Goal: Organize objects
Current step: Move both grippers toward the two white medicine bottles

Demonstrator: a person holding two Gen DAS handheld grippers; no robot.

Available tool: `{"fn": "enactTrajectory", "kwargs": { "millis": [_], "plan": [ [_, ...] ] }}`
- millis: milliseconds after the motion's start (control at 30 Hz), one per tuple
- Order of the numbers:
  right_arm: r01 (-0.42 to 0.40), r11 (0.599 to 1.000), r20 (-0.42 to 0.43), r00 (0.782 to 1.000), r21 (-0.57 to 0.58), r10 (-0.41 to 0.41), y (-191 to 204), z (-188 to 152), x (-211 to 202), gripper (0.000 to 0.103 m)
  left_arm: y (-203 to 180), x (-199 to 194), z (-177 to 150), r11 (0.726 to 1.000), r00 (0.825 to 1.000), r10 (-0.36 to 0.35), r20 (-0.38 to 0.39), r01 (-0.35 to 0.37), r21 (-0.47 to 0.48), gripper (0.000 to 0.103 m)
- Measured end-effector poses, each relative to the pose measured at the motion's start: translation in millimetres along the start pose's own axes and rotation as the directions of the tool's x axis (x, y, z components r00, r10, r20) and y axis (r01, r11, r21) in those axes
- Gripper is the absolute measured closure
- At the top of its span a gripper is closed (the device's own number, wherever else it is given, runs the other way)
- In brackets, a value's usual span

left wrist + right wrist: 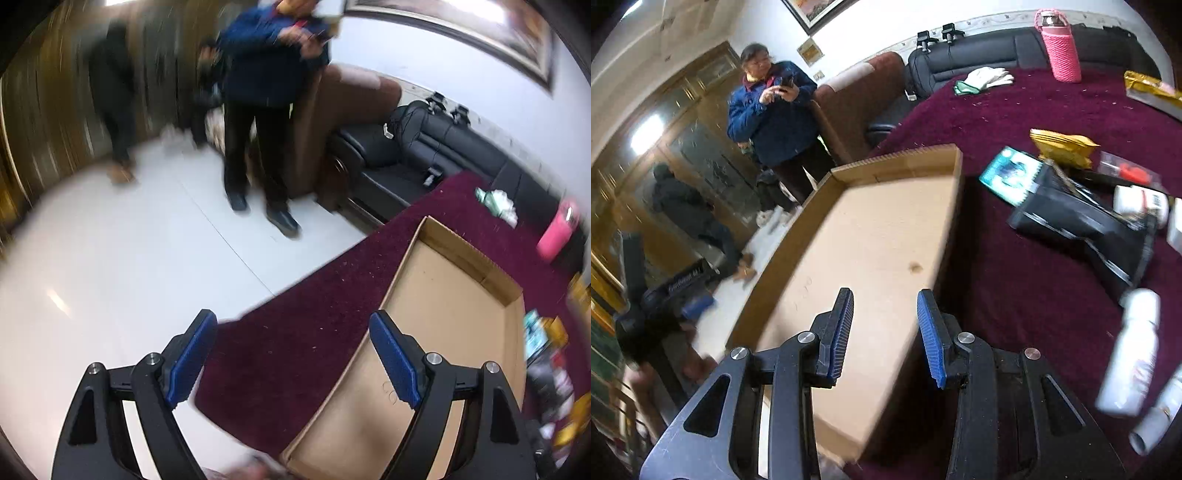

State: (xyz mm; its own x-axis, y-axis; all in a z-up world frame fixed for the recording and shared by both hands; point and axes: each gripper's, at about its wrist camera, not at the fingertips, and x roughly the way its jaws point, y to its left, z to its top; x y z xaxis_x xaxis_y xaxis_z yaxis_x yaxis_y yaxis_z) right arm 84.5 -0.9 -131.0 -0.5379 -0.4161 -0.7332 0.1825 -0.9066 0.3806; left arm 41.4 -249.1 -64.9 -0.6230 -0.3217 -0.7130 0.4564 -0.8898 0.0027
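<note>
Both my tools hang empty over the cardboard tray (879, 229) — left tool (291, 354) spread wide, right tool (885, 332) half open. The clutter — black pouch (1082, 225), white bottle (1130, 350) — lies on the table (1015, 295) to my right tool's right, so that hand is nearer.

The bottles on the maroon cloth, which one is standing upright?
The pink bottle at the far edge near the black sofa stands upright; the white bottle close to the right gripper's side lies tilted on the cloth.

The maroon counter (1034, 122) carries a cardboard tray (955, 173) at its left edge, pink bottle (1060, 51) and gloves (990, 77) at the far edge, packets (1063, 147) and white bottles (1130, 354) along the right.
</note>
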Motion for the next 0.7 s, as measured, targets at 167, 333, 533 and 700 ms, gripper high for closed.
{"fn": "enactTrajectory", "kwargs": {
  "millis": [167, 333, 533, 700],
  "plan": [
    [-0.007, 1.0, -0.022, 1.0, 0.022, 0.008, -62.0, 0.6, -38.6, 0.067, -84.8, -57.6, -14.4, 0.936, 0.961, -0.261, -0.089, 0.274, 0.221, 0.018],
    [0.091, 0.995, 0.019, 0.996, 0.038, -0.091, -107.7, -12.4, -72.7, 0.067, -173.8, -68.4, -71.1, 0.748, 0.795, -0.447, -0.411, 0.584, 0.315, 0.019],
    [0.195, 0.971, 0.068, 0.976, 0.141, -0.206, -146.6, -38.6, -115.9, 0.067, -229.6, -84.5, -121.5, 0.573, 0.73, -0.478, -0.489, 0.681, 0.456, 0.019],
    [0.237, 0.95, 0.066, 0.965, 0.202, -0.255, -179.0, -43.2, -113.7, 0.067, -232.4, -89.7, -128.3, 0.579, 0.763, -0.434, -0.479, 0.643, 0.501, 0.019]
  ]
}}
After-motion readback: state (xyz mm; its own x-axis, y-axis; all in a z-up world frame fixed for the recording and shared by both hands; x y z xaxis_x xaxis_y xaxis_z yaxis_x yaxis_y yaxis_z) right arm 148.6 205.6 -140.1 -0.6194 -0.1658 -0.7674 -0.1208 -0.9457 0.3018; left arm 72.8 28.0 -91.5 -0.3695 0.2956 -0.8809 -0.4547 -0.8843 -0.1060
